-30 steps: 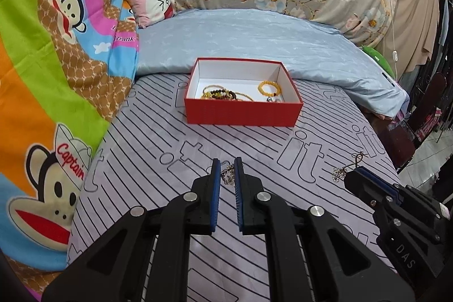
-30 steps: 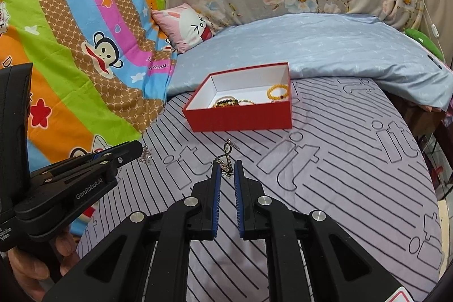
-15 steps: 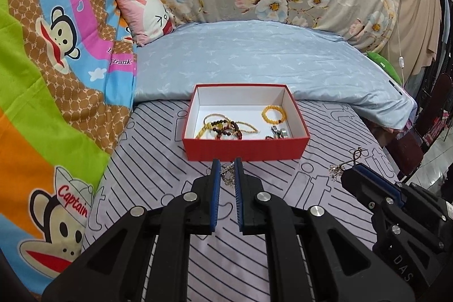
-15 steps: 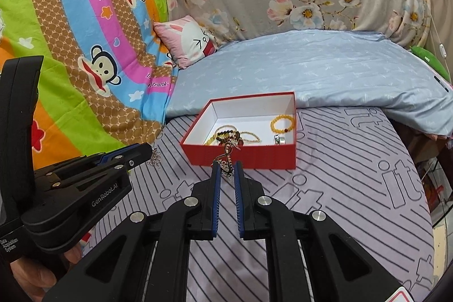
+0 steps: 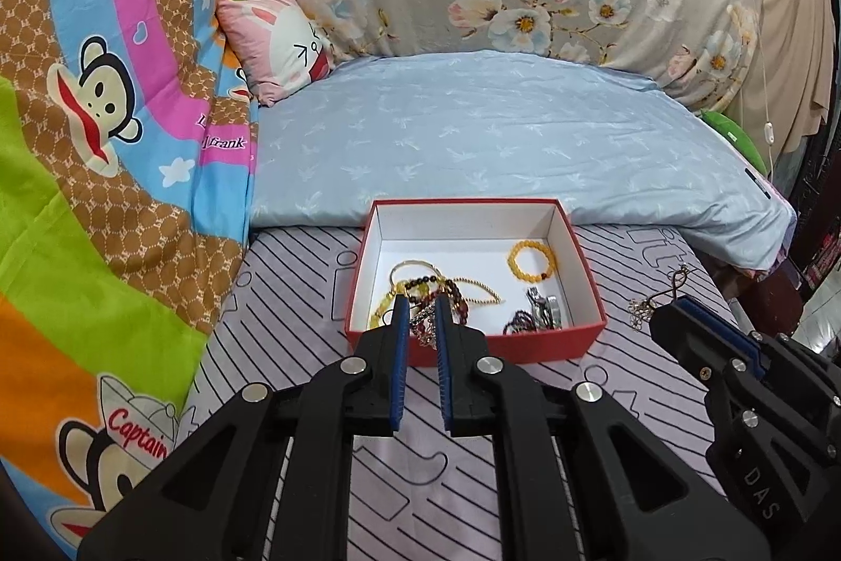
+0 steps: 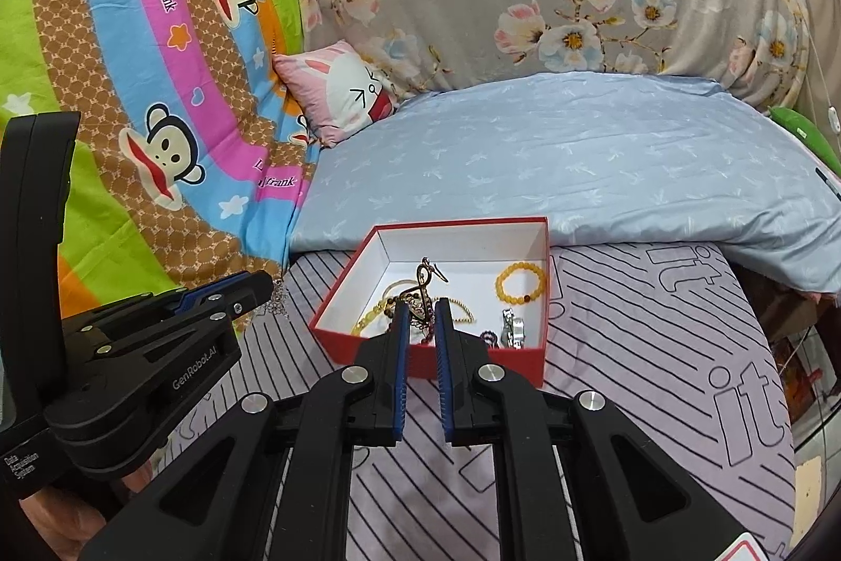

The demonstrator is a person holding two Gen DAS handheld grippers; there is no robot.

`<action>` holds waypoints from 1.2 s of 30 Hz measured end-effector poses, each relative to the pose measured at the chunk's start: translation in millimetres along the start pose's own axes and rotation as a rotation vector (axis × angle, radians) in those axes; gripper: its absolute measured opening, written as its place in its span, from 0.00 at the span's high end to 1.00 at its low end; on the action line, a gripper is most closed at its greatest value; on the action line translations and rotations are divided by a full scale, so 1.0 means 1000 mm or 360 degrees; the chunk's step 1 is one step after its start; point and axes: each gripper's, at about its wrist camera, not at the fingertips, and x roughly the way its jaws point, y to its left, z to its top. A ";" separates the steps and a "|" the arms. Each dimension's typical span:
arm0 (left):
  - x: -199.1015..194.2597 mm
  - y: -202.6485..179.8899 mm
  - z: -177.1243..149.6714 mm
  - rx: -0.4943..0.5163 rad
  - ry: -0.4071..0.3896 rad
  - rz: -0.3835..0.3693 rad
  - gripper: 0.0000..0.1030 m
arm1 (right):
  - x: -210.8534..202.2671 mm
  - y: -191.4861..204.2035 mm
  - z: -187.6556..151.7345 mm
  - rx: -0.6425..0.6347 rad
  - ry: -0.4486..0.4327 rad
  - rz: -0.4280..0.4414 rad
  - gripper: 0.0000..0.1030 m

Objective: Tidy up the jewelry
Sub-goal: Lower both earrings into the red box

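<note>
Left gripper (image 5: 419, 303): jaws nearly closed, pinching a thin silver chain (image 5: 423, 324) betw. blue pads, tips over near wall of red box (image 5: 473, 347). Right gripper (image 6: 420, 306): jaws nearly closed on a treble-clef pendant (image 6: 427, 279), clef standing up above tips, also over box's near edge.

Left view only: right gripper (image 5: 665, 314) from the side at far right, off box's right corner, pendant (image 5: 659, 295) and chain end dangling from tip. Right view only: left gripper (image 6: 265, 287) at left, chain (image 6: 278, 301) hanging off tip, beside box's left wall; bit of hand (image 6: 58, 516) under it.

In box: yellow bead bracelet (image 5: 532, 260) back right, tangle of bead strands (image 5: 447, 287) front left, dark beads and metal piece (image 5: 541, 309) front right. Box on striped sheet (image 5: 631, 382), just before blue pillow (image 5: 499, 140).
</note>
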 end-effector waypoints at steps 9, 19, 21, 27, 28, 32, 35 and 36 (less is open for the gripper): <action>0.027 0.001 0.025 0.0009 -0.0012 0.0034 0.91 | 0.030 -0.007 0.025 -0.0015 0.0000 -0.0013 0.91; 0.075 0.001 0.047 0.0004 0.0041 0.0078 0.91 | 0.083 -0.022 0.043 0.0011 0.0077 -0.0030 0.91; 0.087 0.001 0.050 -0.0004 0.0061 0.0080 0.91 | 0.094 -0.025 0.044 0.0011 0.0102 -0.0040 0.91; 0.120 0.003 0.057 -0.0023 0.0124 0.0079 0.91 | 0.123 -0.032 0.045 0.0018 0.0152 -0.0057 0.91; 0.125 0.003 0.057 -0.0024 0.0132 0.0083 0.91 | 0.128 -0.034 0.045 0.0019 0.0159 -0.0062 0.91; 0.144 0.003 0.059 -0.0021 0.0166 0.0097 0.91 | 0.145 -0.037 0.044 0.0014 0.0190 -0.0073 0.91; 0.154 0.003 0.058 -0.0018 0.0183 0.0101 0.91 | 0.156 -0.038 0.042 0.0007 0.0216 -0.0079 0.91; 0.158 0.003 0.058 -0.0018 0.0190 0.0102 0.91 | 0.159 -0.038 0.041 0.0003 0.0221 -0.0082 0.91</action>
